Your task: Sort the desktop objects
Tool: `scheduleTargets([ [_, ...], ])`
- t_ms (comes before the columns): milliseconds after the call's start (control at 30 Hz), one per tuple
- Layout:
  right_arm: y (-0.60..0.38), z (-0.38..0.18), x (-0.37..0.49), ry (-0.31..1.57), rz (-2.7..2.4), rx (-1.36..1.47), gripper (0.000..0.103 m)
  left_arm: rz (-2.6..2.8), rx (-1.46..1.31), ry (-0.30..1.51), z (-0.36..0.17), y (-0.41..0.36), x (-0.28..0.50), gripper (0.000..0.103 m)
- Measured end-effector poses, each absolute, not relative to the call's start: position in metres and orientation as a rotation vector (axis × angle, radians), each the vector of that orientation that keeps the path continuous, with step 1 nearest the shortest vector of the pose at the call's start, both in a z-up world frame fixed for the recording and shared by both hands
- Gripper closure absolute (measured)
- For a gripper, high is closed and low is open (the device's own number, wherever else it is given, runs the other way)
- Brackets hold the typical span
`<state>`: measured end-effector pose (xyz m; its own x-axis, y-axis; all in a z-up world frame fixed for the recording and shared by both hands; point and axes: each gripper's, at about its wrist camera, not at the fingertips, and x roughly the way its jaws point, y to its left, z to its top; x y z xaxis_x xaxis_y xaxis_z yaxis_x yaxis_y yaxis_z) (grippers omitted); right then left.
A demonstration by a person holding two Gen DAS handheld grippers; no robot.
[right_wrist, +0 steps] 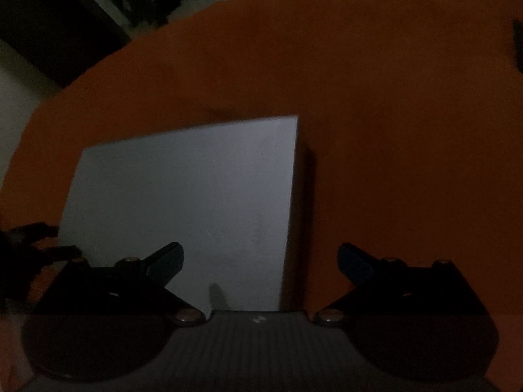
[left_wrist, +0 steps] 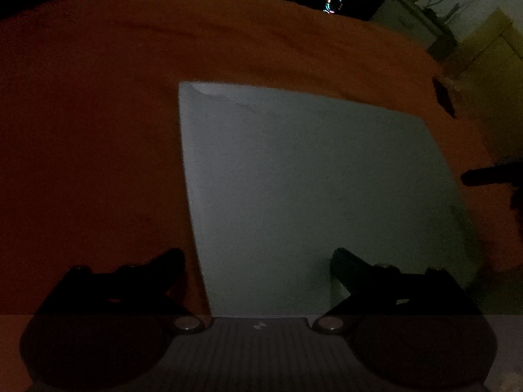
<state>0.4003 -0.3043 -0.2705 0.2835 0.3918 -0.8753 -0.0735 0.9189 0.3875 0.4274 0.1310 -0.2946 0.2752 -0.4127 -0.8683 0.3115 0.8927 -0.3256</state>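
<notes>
The scene is dim. A flat white rectangular board (left_wrist: 304,189) lies on an orange tablecloth (left_wrist: 98,114). My left gripper (left_wrist: 258,261) is open and empty, its jaws straddling the board's left near edge. The same white board (right_wrist: 189,202) shows in the right wrist view. My right gripper (right_wrist: 260,258) is open and empty, straddling the board's right near edge. The tip of the right gripper (left_wrist: 487,176) shows at the right edge of the left wrist view. The left gripper (right_wrist: 36,245) shows dark at the left edge of the right wrist view.
A small dark object (left_wrist: 444,96) lies on the cloth at the far right of the left view, near the table's edge. A glowing ring light (left_wrist: 333,3) sits beyond the table. A dark object (right_wrist: 518,45) shows at the right view's far right edge.
</notes>
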Motion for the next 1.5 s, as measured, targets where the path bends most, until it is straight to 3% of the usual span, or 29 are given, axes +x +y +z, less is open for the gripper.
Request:
scheduleTargets([
  [200,-0.276,-0.29,0.389,1.341,0.426,0.232,0.001,-0.482,-0.11,1.189,-0.297,0.13,0.425,0.001],
  [467,-0.286,-0.257,0.389,1.265,0.407,0.225,0.001,-0.491,-0.125,1.167,-0.278,0.126,0.424,0.002],
  [867,-0.301,-0.177,0.343,1.108,0.47,0.171,0.001,-0.388,-0.05,1.037,-0.165,0.113,0.404,0.002],
  [1233,-0.303,-0.111,0.252,1.041,0.417,0.227,0.001,-0.269,-0.084,1.05,-0.074,0.094,0.313,0.002],
  [1500,-0.302,-0.089,0.166,0.991,0.378,0.199,0.001,-0.264,-0.124,1.042,-0.067,0.098,0.226,0.002],
])
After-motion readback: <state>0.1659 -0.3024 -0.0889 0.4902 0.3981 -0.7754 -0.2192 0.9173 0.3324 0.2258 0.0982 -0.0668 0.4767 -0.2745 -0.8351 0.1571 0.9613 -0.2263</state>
